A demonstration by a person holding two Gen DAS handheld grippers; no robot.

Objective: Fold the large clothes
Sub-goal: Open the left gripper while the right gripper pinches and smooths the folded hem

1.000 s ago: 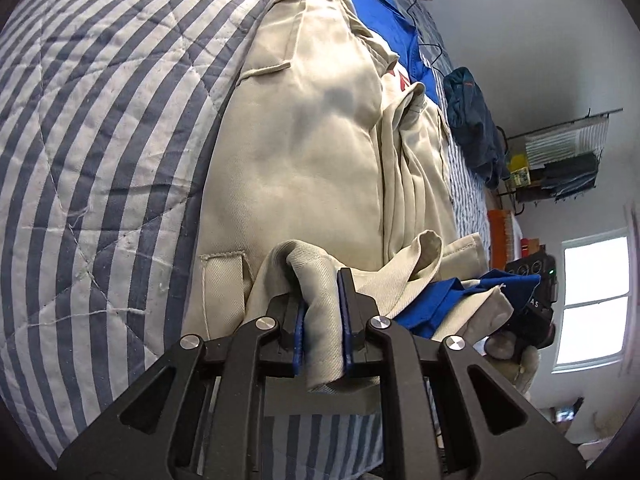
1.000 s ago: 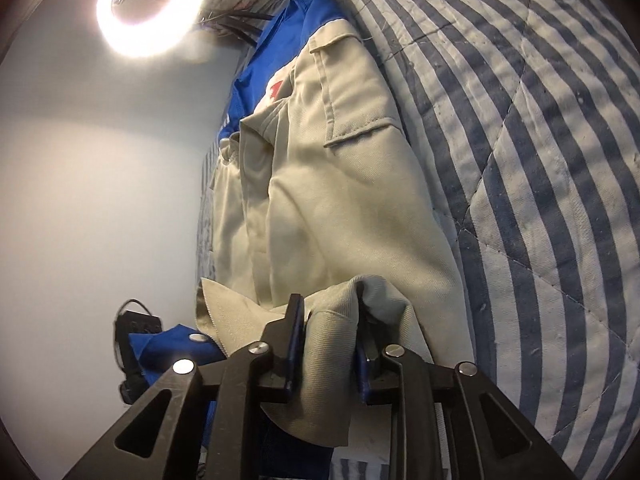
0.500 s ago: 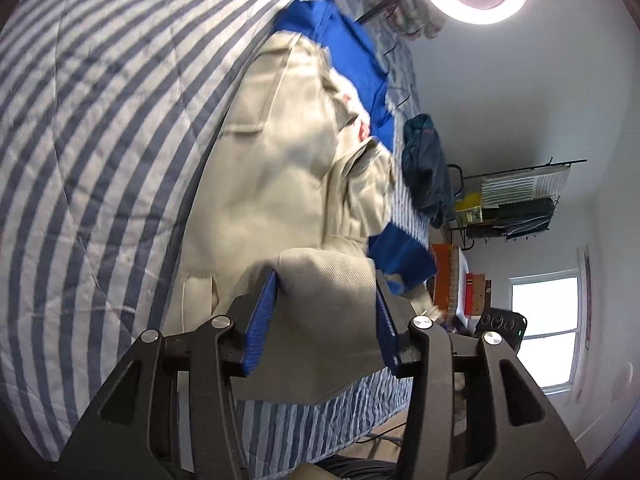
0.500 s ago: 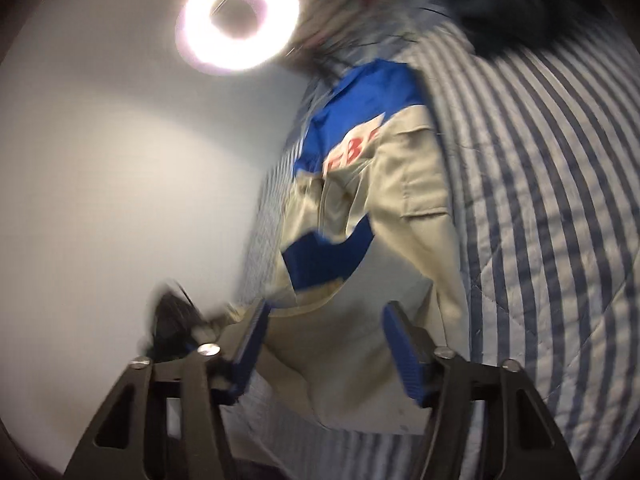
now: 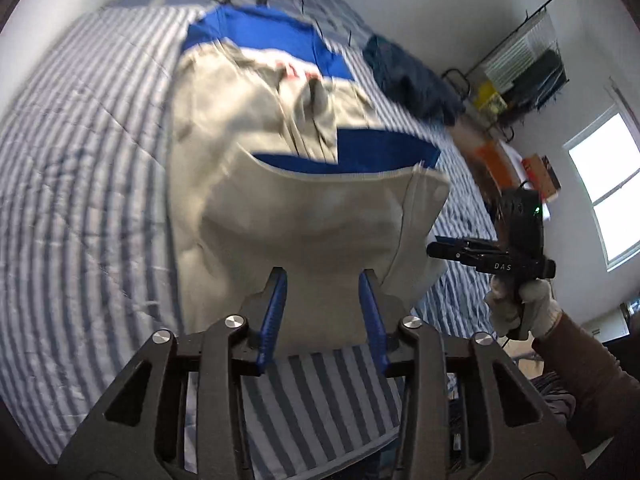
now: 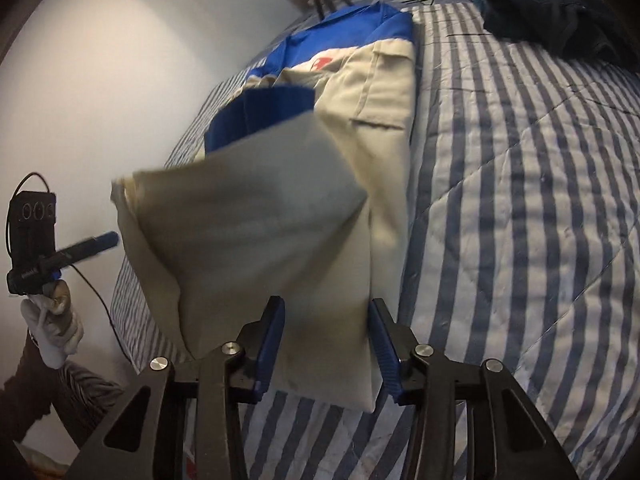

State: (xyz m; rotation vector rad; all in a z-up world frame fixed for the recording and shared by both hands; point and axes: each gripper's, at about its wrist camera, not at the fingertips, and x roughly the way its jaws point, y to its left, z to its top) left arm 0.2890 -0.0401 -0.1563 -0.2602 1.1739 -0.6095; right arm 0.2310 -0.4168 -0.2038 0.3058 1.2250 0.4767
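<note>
Ahead of both our grippers and spreading out to either side we see the blue-and-white striped quilted bedspread (image 5: 80, 200) (image 6: 520, 200), which fills most of each view. On it, straight in front of our fingers, lies the large beige work garment with royal-blue panels (image 5: 248, 120) (image 6: 380, 92), stretching away from us lengthwise, its blue yoke at the far end and a small red mark near it. The near end of this garment is lifted and doubled toward the far end: a broad beige flap (image 5: 320, 220) (image 6: 248, 220) stands up just beyond our fingertips, with a strip of blue lining showing along its upper edge. Motion blur softens the flap, so we cannot tell whether any part of it is touching the layers beneath. Beyond the garment, farther from us and off to the right of it, a crumpled dark teal piece of clothing (image 5: 408, 76) (image 6: 552, 16) sits on the quilt, well apart. Our left gripper (image 5: 322, 312) has its blue-padded fingers spread wide, the beige cloth visible in the gap but not pinched. Our right gripper (image 6: 326, 344) is likewise spread apart, its pads clear of the fabric that shows between them.
</note>
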